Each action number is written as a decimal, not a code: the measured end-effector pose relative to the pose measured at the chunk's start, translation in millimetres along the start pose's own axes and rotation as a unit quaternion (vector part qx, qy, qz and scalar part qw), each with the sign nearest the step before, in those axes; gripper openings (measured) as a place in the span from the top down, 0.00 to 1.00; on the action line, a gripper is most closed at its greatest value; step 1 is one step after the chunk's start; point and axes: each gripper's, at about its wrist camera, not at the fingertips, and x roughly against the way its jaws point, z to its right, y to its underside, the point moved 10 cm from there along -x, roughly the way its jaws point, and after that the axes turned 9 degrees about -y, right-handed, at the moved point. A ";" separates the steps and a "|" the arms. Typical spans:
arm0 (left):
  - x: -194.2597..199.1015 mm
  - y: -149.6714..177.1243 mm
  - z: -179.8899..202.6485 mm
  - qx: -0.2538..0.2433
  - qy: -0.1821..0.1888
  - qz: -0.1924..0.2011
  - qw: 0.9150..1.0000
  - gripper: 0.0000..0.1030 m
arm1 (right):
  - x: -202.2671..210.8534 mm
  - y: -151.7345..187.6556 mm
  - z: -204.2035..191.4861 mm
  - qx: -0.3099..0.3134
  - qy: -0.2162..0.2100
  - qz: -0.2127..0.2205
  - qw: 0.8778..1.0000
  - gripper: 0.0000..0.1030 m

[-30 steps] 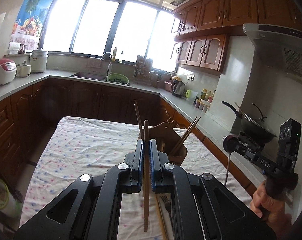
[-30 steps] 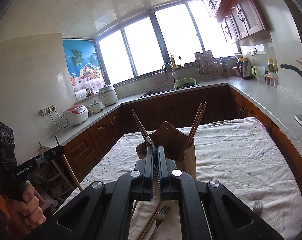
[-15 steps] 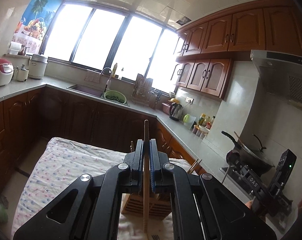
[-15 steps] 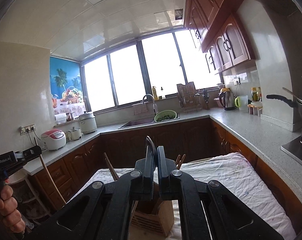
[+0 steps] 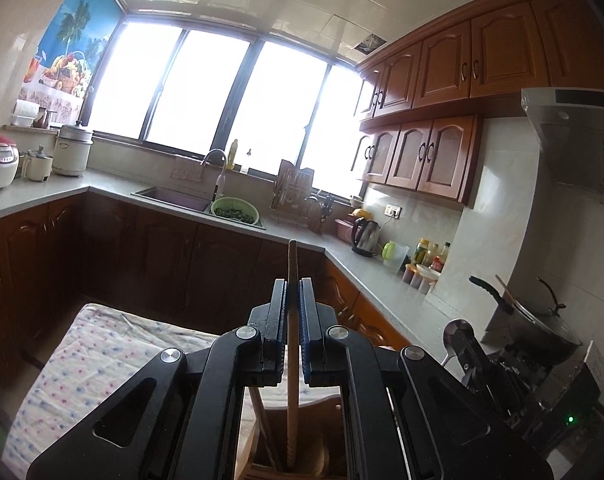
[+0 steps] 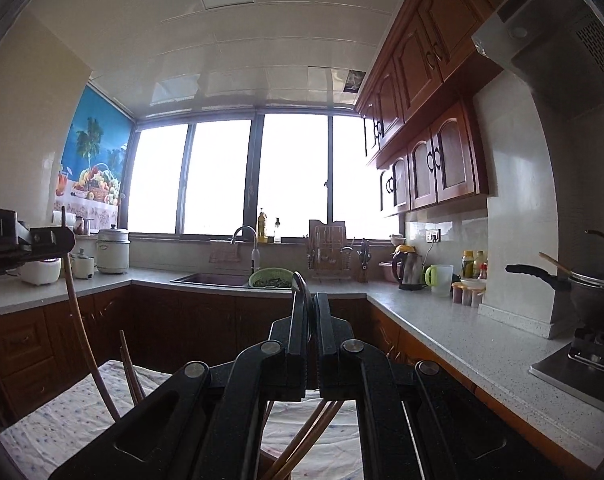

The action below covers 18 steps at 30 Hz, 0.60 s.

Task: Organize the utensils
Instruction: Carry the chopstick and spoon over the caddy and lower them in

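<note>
My left gripper [image 5: 293, 284] is shut on a wooden chopstick [image 5: 291, 360] that hangs straight down, its lower end inside the wooden utensil holder [image 5: 302, 460] directly below. My right gripper [image 6: 310, 300] is shut on a metal spoon [image 6: 301, 284], whose bowl sticks up above the jaws. In the left wrist view the right gripper [image 5: 462, 344] shows at the lower right with the spoon bowl [image 5: 454, 330] up. In the right wrist view the left gripper [image 6: 42, 240] shows at the far left with its chopstick [image 6: 82, 340] hanging down. Chopsticks [image 6: 302, 440] stand in the holder below.
The table with a floral cloth [image 5: 82, 368] lies under both grippers. A counter [image 6: 462, 340] with a kettle [image 6: 410, 270], jars and a wok [image 6: 582, 284] on the stove runs along the right. A sink [image 5: 174, 196] and green colander [image 5: 234, 210] sit under the windows.
Both grippers have lifted and moved over the utensil holder, so the cameras look higher into the room. The left chopstick now hangs into the holder; the right spoon stays gripped.
</note>
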 end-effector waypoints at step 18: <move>-26.3 85.0 -6.5 -0.049 -0.007 -0.063 0.997 0.94 | -1.6 76.5 -30.9 0.012 -0.110 -0.098 0.989 0.97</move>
